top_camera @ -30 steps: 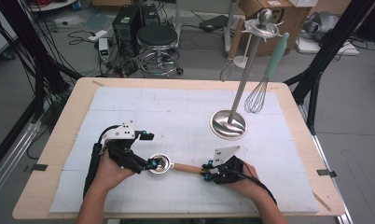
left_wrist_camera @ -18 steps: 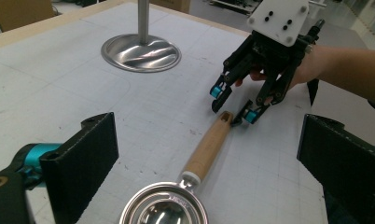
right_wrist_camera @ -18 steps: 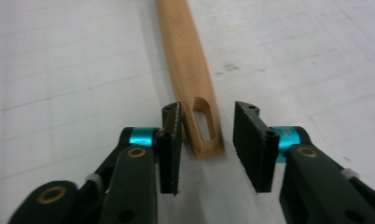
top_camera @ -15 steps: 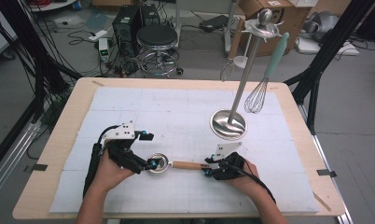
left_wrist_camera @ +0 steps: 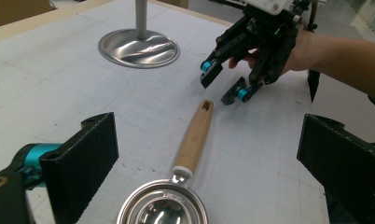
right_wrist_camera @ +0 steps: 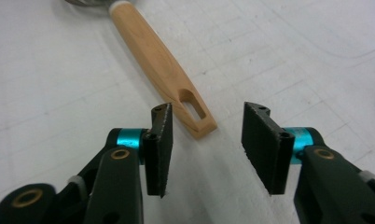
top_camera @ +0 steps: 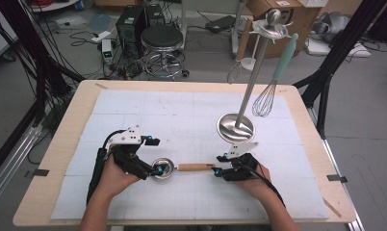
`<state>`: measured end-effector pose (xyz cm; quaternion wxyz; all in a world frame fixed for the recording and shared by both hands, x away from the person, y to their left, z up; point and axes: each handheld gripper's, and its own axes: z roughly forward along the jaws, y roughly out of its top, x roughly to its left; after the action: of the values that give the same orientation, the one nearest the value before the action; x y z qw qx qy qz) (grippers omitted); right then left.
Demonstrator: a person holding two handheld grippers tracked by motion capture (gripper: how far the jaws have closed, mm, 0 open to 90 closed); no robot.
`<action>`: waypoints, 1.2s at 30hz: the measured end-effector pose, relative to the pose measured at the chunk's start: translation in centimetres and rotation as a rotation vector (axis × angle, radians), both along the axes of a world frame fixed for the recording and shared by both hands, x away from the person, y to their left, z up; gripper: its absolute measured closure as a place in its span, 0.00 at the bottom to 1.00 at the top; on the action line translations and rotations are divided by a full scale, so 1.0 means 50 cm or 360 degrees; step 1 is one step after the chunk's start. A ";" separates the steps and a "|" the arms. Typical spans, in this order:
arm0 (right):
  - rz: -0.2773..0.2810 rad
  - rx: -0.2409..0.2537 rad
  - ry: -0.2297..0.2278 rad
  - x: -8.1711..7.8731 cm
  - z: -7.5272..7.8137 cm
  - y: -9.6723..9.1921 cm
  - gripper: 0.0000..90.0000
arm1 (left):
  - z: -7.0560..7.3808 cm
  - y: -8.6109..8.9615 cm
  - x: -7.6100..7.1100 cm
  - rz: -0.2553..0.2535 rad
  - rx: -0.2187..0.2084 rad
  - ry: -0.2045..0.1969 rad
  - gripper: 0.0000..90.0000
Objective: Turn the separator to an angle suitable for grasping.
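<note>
A small metal scoop with a wooden handle is lying flat on the white mat covering the tabletop, its bowl pointing toward nine o'clock and its handle toward three o'clock in the high view. The left tongs are sitting at the bowl end, with the jaws standing wide apart on either side of the bowl in the left gripper view and pressing on nothing. The right tongs are resting at the three o'clock end of the handle; their jaws have just been opening, and in the right gripper view they are standing apart, with the slotted tip of the handle lying just ahead of the gap, close to the left jaw but not clamped. In the left gripper view the right tongs are showing at one o'clock of the handle, just beyond its tip, with the bowl at six o'clock. At twelve o'clock of the right hand, a metal stand with a round base is rising from the mat, and a whisk with a pale green handle is hanging from its top.
</note>
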<state>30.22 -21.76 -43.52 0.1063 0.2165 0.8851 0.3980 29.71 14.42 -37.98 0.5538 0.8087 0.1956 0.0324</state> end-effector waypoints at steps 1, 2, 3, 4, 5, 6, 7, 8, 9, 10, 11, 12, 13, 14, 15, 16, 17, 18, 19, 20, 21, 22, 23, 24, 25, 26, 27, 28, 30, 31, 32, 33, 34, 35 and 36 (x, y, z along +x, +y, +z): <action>0.0004 0.0025 -0.0005 -0.003 0.005 -0.004 0.56 | 0.000 0.000 0.000 -0.0003 -0.0001 0.0000 0.07; 0.0007 0.0054 -0.0008 -0.007 0.011 -0.009 0.55 | 0.000 0.000 0.000 -0.0003 -0.0001 0.0000 0.06; 0.0006 0.0086 -0.0009 -0.009 0.017 -0.015 0.54 | 0.000 0.000 0.000 -0.0003 -0.0003 -0.0001 0.06; -0.0001 0.0119 -0.0004 -0.012 0.022 -0.021 0.53 | 0.000 0.000 0.000 -0.0003 -0.0003 -0.0001 0.07; -0.0004 0.0150 -0.0009 -0.013 0.027 -0.028 0.52 | 0.000 0.000 0.000 -0.0003 -0.0004 -0.0001 0.06; -0.0014 0.0175 -0.0008 -0.015 0.031 -0.034 0.51 | 0.000 0.000 0.000 -0.0004 -0.0003 0.0001 0.07; -0.0024 0.0192 -0.0004 -0.017 0.035 -0.041 0.50 | 0.000 0.001 0.000 -0.0001 -0.0002 -0.0002 0.06; -0.0025 0.0216 -0.0001 -0.018 0.038 -0.049 0.50 | 0.000 0.000 0.000 0.0000 -0.0004 0.0000 0.06; -0.0034 0.0237 -0.0005 -0.019 0.042 -0.056 0.49 | 0.000 0.000 0.000 0.0002 -0.0005 0.0001 0.06; -0.0040 0.0258 -0.0006 -0.020 0.046 -0.063 0.48 | -0.001 -0.001 0.000 -0.0002 -0.0003 0.0001 0.06; -0.0048 0.0282 -0.0007 -0.022 0.049 -0.070 0.47 | -0.001 -0.001 0.000 -0.0001 -0.0003 0.0002 0.06; -0.0054 0.0301 -0.0005 -0.024 0.053 -0.076 0.46 | -0.002 -0.002 0.001 -0.0007 0.0001 0.0003 0.07; -0.0055 0.0318 -0.0014 -0.026 0.056 -0.083 0.46 | -0.002 -0.002 0.001 -0.0007 0.0000 0.0003 0.06; -0.0061 0.0337 -0.0014 -0.028 0.059 -0.088 0.45 | -0.003 -0.003 0.001 -0.0006 0.0002 0.0005 0.06; -0.0066 0.0349 -0.0010 -0.032 0.062 -0.094 0.44 | -0.003 -0.003 0.001 -0.0009 0.0002 0.0005 0.06; -0.0072 0.0358 -0.0019 -0.035 0.064 -0.099 0.43 | -0.004 -0.003 0.001 -0.0009 0.0002 0.0005 0.06; -0.0071 0.0373 -0.0029 -0.037 0.065 -0.103 0.42 | -0.004 -0.003 0.001 -0.0009 0.0001 0.0005 0.06; -0.0073 0.0390 -0.0026 -0.041 0.066 -0.108 0.41 | -0.004 -0.003 0.001 -0.0010 -0.0001 0.0005 0.07; -0.0077 0.0403 -0.0026 -0.045 0.067 -0.112 0.41 | -0.004 -0.003 0.001 -0.0011 -0.0002 0.0005 0.07; -0.0079 0.0413 -0.0036 -0.047 0.067 -0.116 0.40 | -0.004 -0.003 0.001 -0.0010 -0.0002 0.0005 0.06; -0.0081 0.0418 -0.0043 -0.050 0.068 -0.119 0.39 | -0.004 -0.003 0.001 -0.0009 -0.0003 0.0006 0.07; -0.0079 0.0427 -0.0053 -0.052 0.068 -0.122 0.39 | -0.005 -0.003 0.001 -0.0012 -0.0005 0.0008 0.06; -0.0082 0.0433 -0.0057 -0.054 0.068 -0.125 0.39 | -0.006 -0.004 0.001 -0.0017 0.0000 0.0004 0.06; -0.0078 0.0430 -0.0052 -0.054 0.068 -0.127 0.38 | -0.007 -0.004 0.002 -0.0023 0.0002 0.0006 0.06; -0.0080 0.0427 -0.0045 -0.055 0.067 -0.127 0.37 | -0.008 -0.005 0.002 -0.0023 0.0003 0.0008 0.06; -0.0080 0.0420 -0.0045 -0.056 0.067 -0.129 0.37 | -0.009 -0.006 0.002 -0.0022 0.0005 0.0008 0.06; -0.0078 0.0425 -0.0045 -0.056 0.066 -0.129 0.37 | -0.009 -0.007 0.002 -0.0019 0.0012 0.0011 0.06; -0.0077 0.0426 -0.0044 -0.056 0.066 -0.129 0.37 | -0.009 -0.008 0.002 -0.0023 0.0011 0.0011 0.07; -0.0079 0.0428 -0.0048 -0.056 0.069 -0.130 0.36 | -0.010 -0.010 0.001 -0.0025 0.0010 0.0010 0.06; -0.0077 0.0434 -0.0056 -0.056 0.070 -0.132 0.36 | -0.010 -0.009 0.001 -0.0024 0.0012 0.0010 0.06; -0.0081 0.0439 -0.0056 -0.056 0.072 -0.133 0.35 | -0.010 -0.009 0.001 -0.0024 0.0010 0.0008 0.06; -0.0086 0.0449 -0.0056 -0.057 0.073 -0.135 0.34 | -0.010 -0.008 0.001 -0.0023 0.0018 0.0007 0.06; -0.0087 0.0451 -0.0061 -0.057 0.075 -0.137 0.34 | -0.011 -0.007 0.002 -0.0023 0.0019 0.0005 0.06; -0.0093 0.0454 -0.0064 -0.057 0.076 -0.138 0.34 | -0.012 -0.007 0.002 -0.0021 0.0014 0.0011 0.06; -0.0093 0.0454 -0.0068 -0.057 0.077 -0.140 0.33 | -0.012 -0.006 0.002 -0.0020 0.0020 0.0009 0.07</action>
<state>27.39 -28.76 -39.68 0.1049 0.2466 0.8104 0.5210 29.81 14.11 -38.59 0.5483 0.8135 0.1917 0.0278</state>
